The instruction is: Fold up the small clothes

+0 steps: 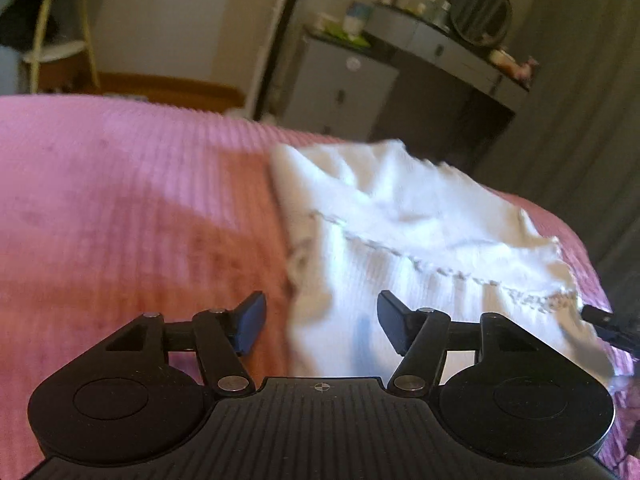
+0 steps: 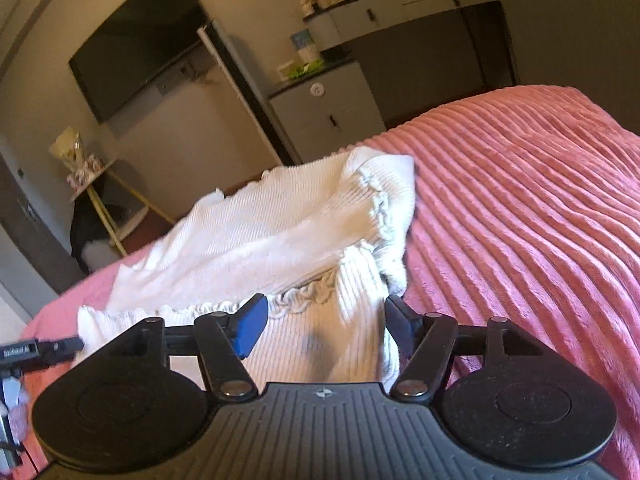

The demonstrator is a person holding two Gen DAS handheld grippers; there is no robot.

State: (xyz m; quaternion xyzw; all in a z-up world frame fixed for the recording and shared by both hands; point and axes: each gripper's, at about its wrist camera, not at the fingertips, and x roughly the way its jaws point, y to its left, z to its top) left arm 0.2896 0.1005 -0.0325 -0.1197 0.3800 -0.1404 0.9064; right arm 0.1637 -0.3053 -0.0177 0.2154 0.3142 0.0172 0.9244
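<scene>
Both pairs of jaws stand spread apart with nothing pinched between them. The left gripper [image 1: 322, 322] hovers low over the near left edge of a white ribbed garment [image 1: 404, 248], its blue-faced pads [image 1: 251, 322] clear of the cloth: the left pad sits over bare bedspread, the right one over the white knit. The right gripper [image 2: 324, 326] is held the same way at the garment's [image 2: 280, 236] near right corner, fingers wide, with the cloth lying in the gap below them but not gripped; whether the right-hand finger brushes the fabric's edge I cannot tell. Each gripper's tip shows at the margin of the other's view, so the two stand side by side along the same near edge. The garment lies on a pink corduroy-ribbed bedspread [image 1: 120, 200] near the far end of the bed, folded over on itself so that a frilled, scalloped seam [image 2: 304, 298] runs across it, with the upper layer rumpled and standing up a little toward the back. Beyond the bed stands a small white cabinet [image 2: 328, 112] with bottles and a box on top, a dark dresser [image 1: 452, 60] carrying a round mirror [image 1: 480, 10], a dark wall screen [image 2: 136, 40], and a pale side table [image 1: 60, 32] with yellow legs off in the corner.
</scene>
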